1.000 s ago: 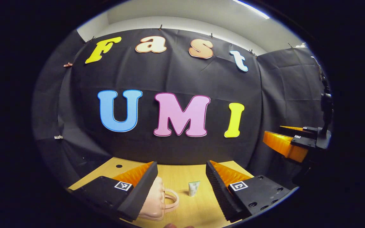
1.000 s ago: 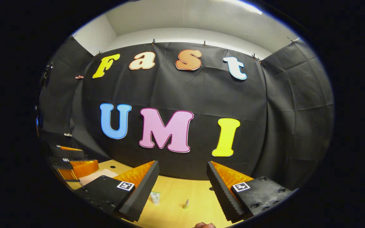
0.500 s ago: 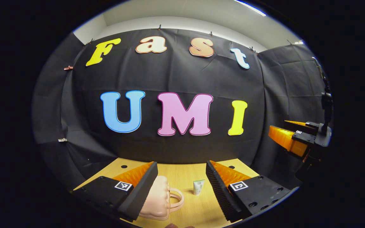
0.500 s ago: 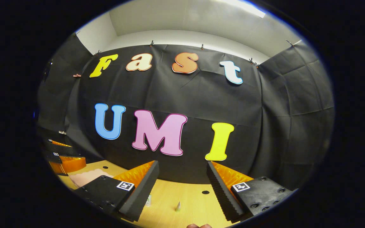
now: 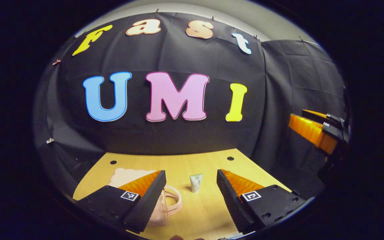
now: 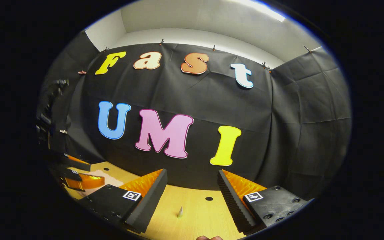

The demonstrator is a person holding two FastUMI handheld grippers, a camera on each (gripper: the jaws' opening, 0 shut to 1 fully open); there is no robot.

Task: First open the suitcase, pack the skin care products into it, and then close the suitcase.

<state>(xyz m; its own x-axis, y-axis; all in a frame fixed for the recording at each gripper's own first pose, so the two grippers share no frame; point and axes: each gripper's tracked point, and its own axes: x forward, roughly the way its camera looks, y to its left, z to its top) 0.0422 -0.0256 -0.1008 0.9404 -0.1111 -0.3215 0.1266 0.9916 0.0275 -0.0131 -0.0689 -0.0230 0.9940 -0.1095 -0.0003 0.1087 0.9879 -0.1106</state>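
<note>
step: opening small pink handled suitcase (image 5: 165, 208), still closed | left tool (image 5: 191, 200) wide, empty | right tool (image 6: 192, 201) wide, empty | next: reach its seam

- No word, number or brand name can be read on anything on the table.
- The skin care tube (image 5: 195, 182), standing upright on the wooden table (image 5: 212, 163), has small dark print on its pale front. It is too small to make out.
- The left gripper (image 5: 190, 173) has a square black-and-white coded tag on the base of each finger, the left-hand tag (image 5: 129, 195) and the right-hand tag (image 5: 251, 195). Both are block patterns, not letters.
- The right gripper (image 6: 192, 171) has a matching pair, the near-left tag (image 6: 132, 195) and the near-right tag (image 6: 254, 197). These too are patterns only.
- In the left gripper view, the right gripper at the right edge shows a small white tag (image 5: 326, 124), too small to tell its pattern.
</note>
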